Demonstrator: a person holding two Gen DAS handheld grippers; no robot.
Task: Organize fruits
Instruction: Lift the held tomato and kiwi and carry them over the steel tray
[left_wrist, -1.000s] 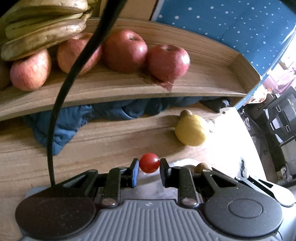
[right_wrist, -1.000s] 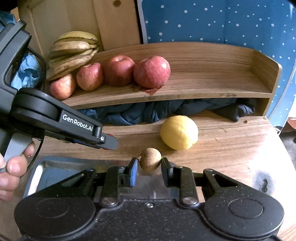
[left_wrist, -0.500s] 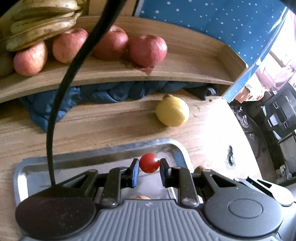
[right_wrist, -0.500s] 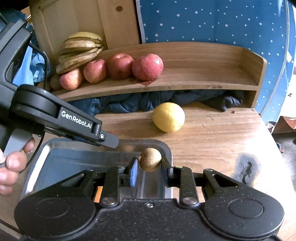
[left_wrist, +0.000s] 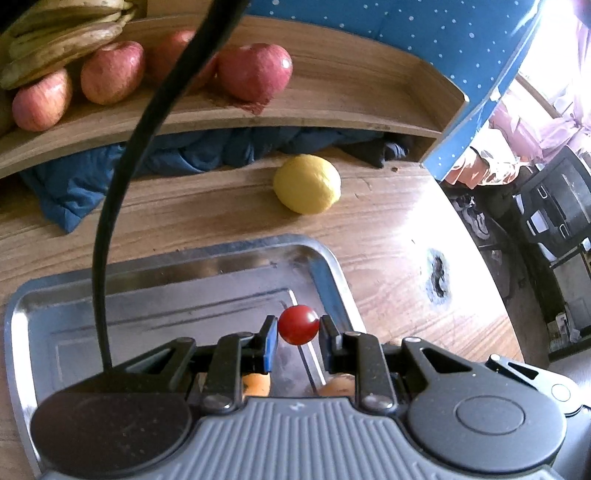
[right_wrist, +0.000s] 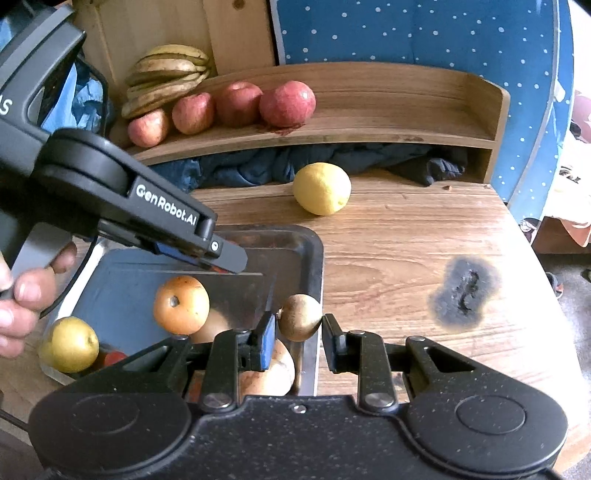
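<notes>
My left gripper (left_wrist: 298, 328) is shut on a red cherry tomato (left_wrist: 298, 325) and holds it above the right part of the metal tray (left_wrist: 166, 273). My right gripper (right_wrist: 299, 325) is shut on a small brown round fruit (right_wrist: 300, 322) over the tray's right rim (right_wrist: 314, 258). The tray holds an orange fruit (right_wrist: 181, 304), a yellow-green fruit (right_wrist: 68, 343) and a pale fruit (right_wrist: 269, 373) under my right fingers. A lemon (left_wrist: 307, 183) lies on the wooden table (left_wrist: 388, 229) beyond the tray. The left gripper's body (right_wrist: 122, 192) shows in the right wrist view.
A wooden shelf (right_wrist: 369, 122) at the back carries several red apples (right_wrist: 287, 103) and bananas (right_wrist: 166, 79) at its left. Blue cloth (right_wrist: 258, 166) is bunched under the shelf. A dark burn mark (right_wrist: 463, 291) sits on the table right of the tray. A black cable (left_wrist: 122, 184) crosses the left wrist view.
Both grippers have pulled back from the shelf toward the tray, each still holding its fruit. The tray and the fruits in it have come into view.
</notes>
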